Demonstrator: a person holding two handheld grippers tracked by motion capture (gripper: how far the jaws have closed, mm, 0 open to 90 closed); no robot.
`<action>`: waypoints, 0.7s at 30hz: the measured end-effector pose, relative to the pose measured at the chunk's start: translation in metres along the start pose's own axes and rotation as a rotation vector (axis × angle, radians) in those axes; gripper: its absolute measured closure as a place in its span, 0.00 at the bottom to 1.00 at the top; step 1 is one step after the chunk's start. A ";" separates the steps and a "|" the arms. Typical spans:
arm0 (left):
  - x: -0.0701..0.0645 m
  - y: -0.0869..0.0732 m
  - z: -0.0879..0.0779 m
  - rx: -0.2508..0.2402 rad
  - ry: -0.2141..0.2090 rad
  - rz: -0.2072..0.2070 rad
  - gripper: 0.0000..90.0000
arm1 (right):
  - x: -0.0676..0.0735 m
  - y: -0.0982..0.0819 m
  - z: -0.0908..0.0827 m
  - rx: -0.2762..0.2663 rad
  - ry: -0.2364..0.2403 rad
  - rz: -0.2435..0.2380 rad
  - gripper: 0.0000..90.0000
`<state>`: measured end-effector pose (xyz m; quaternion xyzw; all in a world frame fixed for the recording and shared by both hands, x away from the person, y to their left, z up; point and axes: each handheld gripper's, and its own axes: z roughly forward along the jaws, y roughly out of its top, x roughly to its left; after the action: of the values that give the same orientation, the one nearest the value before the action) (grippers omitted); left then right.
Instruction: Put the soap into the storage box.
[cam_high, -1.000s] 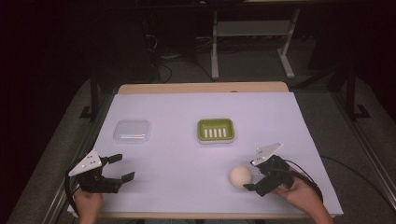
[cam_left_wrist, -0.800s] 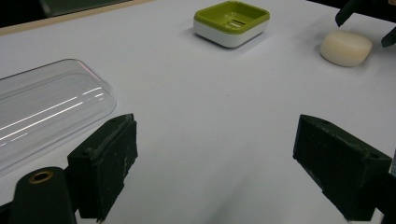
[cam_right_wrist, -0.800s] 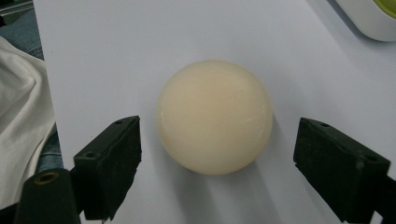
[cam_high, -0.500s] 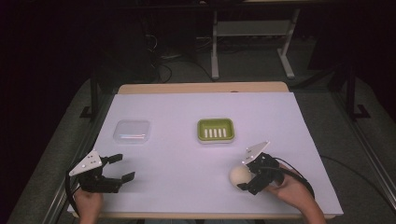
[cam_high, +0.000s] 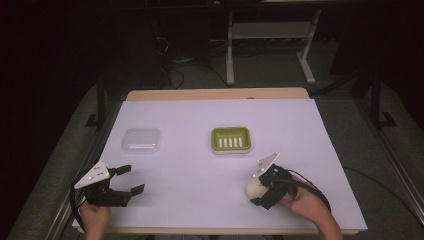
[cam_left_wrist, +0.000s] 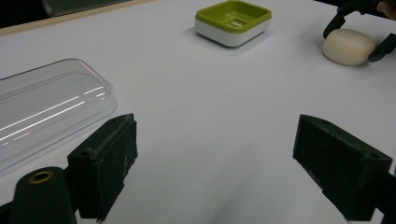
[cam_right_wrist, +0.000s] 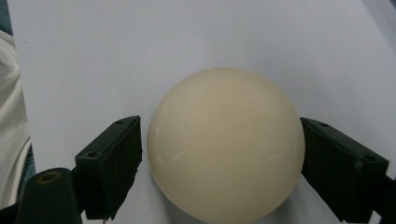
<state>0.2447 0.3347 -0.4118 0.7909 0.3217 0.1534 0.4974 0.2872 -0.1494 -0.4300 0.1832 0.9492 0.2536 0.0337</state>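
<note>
Straddling the soap (cam_right_wrist: 226, 144), the right gripper (cam_high: 262, 189) holds its fingers apart beside it.

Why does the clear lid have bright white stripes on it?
In the left gripper view the clear lid mirrors overhead light as glare streaks; in the high view it shows fainter ones. In the right gripper view the soap is matte, without glare.

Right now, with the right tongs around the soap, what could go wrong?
1. The soap is rounded and smooth; one jaw shows a small gap, so the right tongs might squeeze it out sideways.
2. The green dish is small, so the soap might land on its rim.
</note>
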 end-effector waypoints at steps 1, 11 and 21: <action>0.000 0.000 0.000 0.001 0.000 0.004 0.15 | 0.000 0.000 0.000 0.000 0.000 0.000 0.17; 0.000 0.000 0.000 0.002 0.000 0.006 0.15 | 0.000 0.001 0.004 0.020 -0.010 -0.011 0.23; 0.000 0.000 0.000 0.002 0.001 0.000 0.15 | 0.001 0.001 0.005 0.026 -0.019 -0.015 0.25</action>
<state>0.2450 0.3350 -0.4114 0.7915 0.3219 0.1535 0.4963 0.2871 -0.1459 -0.4335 0.1790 0.9534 0.2392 0.0423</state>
